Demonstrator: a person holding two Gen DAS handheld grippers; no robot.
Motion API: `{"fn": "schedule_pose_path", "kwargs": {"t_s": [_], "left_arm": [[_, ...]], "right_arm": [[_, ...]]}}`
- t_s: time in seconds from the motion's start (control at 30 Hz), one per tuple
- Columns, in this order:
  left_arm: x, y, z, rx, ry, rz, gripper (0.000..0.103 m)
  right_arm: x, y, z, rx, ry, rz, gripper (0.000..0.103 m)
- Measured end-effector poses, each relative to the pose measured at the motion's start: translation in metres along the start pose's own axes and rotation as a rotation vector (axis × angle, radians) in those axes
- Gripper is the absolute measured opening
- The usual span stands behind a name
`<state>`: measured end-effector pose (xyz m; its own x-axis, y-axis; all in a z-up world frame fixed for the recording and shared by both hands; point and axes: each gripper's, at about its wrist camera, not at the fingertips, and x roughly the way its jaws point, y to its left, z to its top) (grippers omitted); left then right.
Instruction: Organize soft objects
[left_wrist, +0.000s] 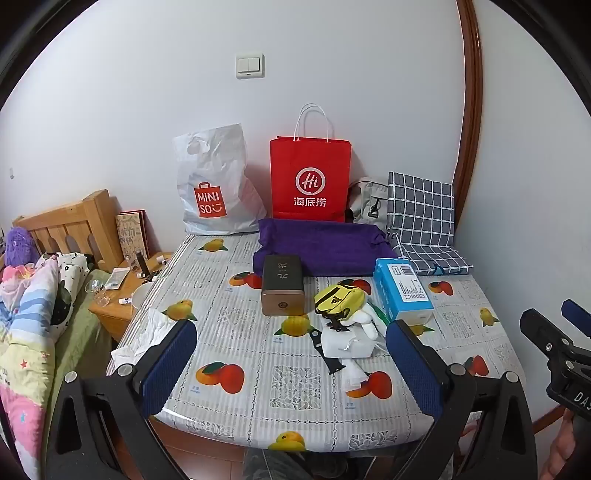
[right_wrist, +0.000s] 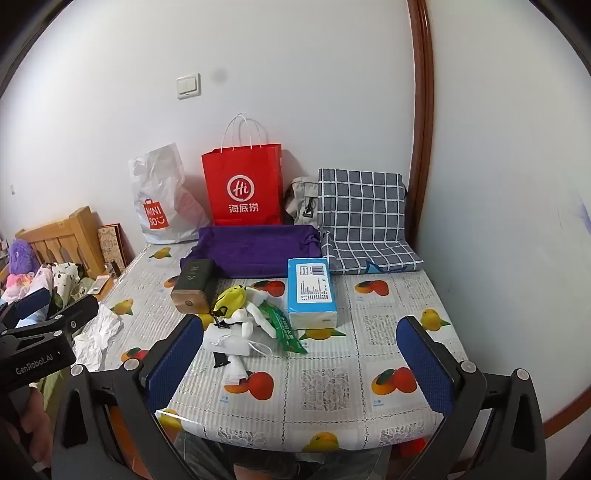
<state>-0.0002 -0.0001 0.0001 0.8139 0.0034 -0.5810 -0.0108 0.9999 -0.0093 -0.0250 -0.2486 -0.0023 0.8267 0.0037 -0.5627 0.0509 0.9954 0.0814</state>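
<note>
Left wrist view first. Straight ahead of the left gripper (left_wrist: 291, 363), a small heap of soft things lies mid-table: a yellow pouch (left_wrist: 338, 300) with black trim, a white plush toy (left_wrist: 364, 320) tucked against its near side, and a white packet (left_wrist: 349, 341) just in front of those. Beyond the heap and to its right sits one blue tissue pack (left_wrist: 402, 290); to its left, one brown box (left_wrist: 282, 286). Farther off, a folded purple towel (left_wrist: 321, 245) lies flat, with a checked cushion (left_wrist: 423, 218) to its right, propped against the wall. Two bags stand at the back: a white plastic bag (left_wrist: 216, 184) and a red paper bag (left_wrist: 310, 177). Crumpled white tissue (left_wrist: 147, 334) lies just outside the left finger. The jaws are spread wide, nothing between the blue pads, hovering over the fruit-print tablecloth (left_wrist: 295, 387). The right gripper (left_wrist: 554, 328) pokes in from the right edge, off the table.

Now the right wrist view. The right gripper (right_wrist: 301, 363) is spread just as wide and grips nothing. The heap sits ahead and toward its left finger: yellow pouch (right_wrist: 231, 300), white plush toy (right_wrist: 255, 314), white packet (right_wrist: 227, 341), plus one green wrapper (right_wrist: 286, 328) running toward the gripper. The blue tissue pack (right_wrist: 312, 291) is dead ahead, with the purple towel (right_wrist: 255, 249) and checked cushion (right_wrist: 364, 218) beyond it. The left gripper (right_wrist: 48, 314) shows at the left edge, near the crumpled tissue (right_wrist: 98, 332).
</note>
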Motion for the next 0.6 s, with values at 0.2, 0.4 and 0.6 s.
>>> {"fn": "schedule_pose_path", "kwargs": {"t_s": [0.2, 0.4, 0.6], "left_arm": [[-0.0001, -0.0001, 0.0001, -0.003, 0.005, -0.003, 0.103], [0.0005, 0.0000, 0.0000, -0.002, 0.007, -0.005, 0.103], [0.0002, 0.0001, 0.0000, -0.002, 0.007, -0.002, 0.103]], "right_arm": [[-0.0008, 0.0005, -0.0007, -0.004, -0.004, 0.002, 0.103], [-0.0011, 0.0009, -0.0020, -0.005, -0.006, 0.004, 0.103], [-0.0012, 0.0019, -0.0026, -0.008, -0.007, 0.005, 0.103]]}}
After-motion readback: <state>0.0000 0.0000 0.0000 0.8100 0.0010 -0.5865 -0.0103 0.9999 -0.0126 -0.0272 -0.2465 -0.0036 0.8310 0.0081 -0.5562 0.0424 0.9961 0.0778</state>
